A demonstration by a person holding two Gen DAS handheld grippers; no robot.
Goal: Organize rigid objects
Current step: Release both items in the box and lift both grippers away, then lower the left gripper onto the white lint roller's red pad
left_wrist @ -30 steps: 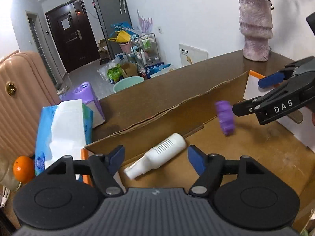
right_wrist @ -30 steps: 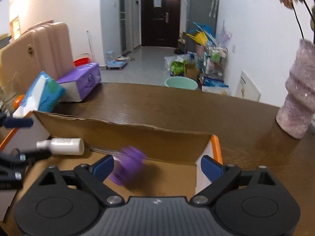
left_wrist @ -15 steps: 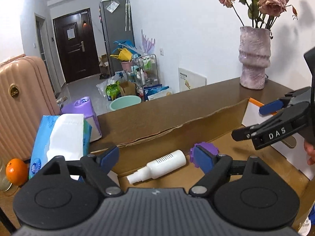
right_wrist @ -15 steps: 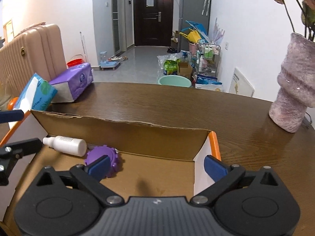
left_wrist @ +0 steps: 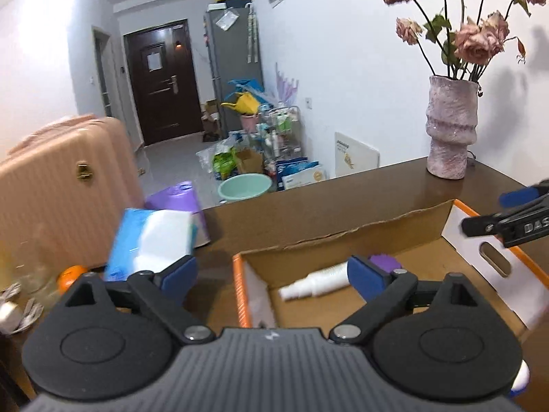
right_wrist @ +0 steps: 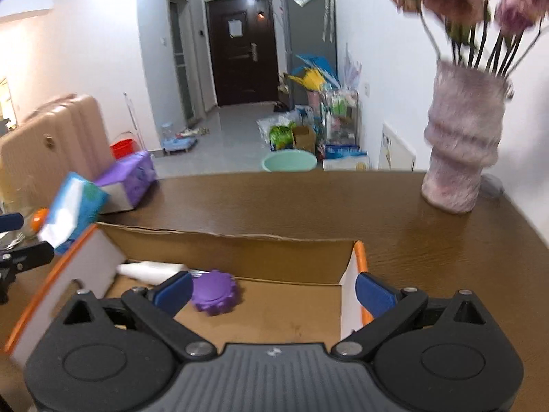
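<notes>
Both claws have pulled back and up from the cardboard box (right_wrist: pixel 346 295) since a second ago, the left claw (left_wrist: pixel 271 274) with its jaws just spread wider and empty, the right claw (right_wrist: pixel 272 290) gaping and empty too. Down inside lie the white spray bottle (left_wrist: pixel 314 281) and purple ridged cap (right_wrist: pixel 215 292), side by side by the far wall, apparently dropped there for sorting. Beyond, tissue packs (right_wrist: pixel 73 207) and the flower vase (right_wrist: pixel 461 158) sit out on the counter (right_wrist: pixel 291 202).

The left wrist camera sits just behind the left gripper (left_wrist: pixel 271 274) and looks down a little, over the near left corner of the cardboard box (left_wrist: pixel 343 240). The right wrist camera does the same from the box's right side. Both face the dark door (right_wrist: pixel 242 48) at 12 o'clock. Both see the box, white bottle (left_wrist: pixel 314 283), purple lid (right_wrist: pixel 216 292) and vase (right_wrist: pixel 461 158).
</notes>
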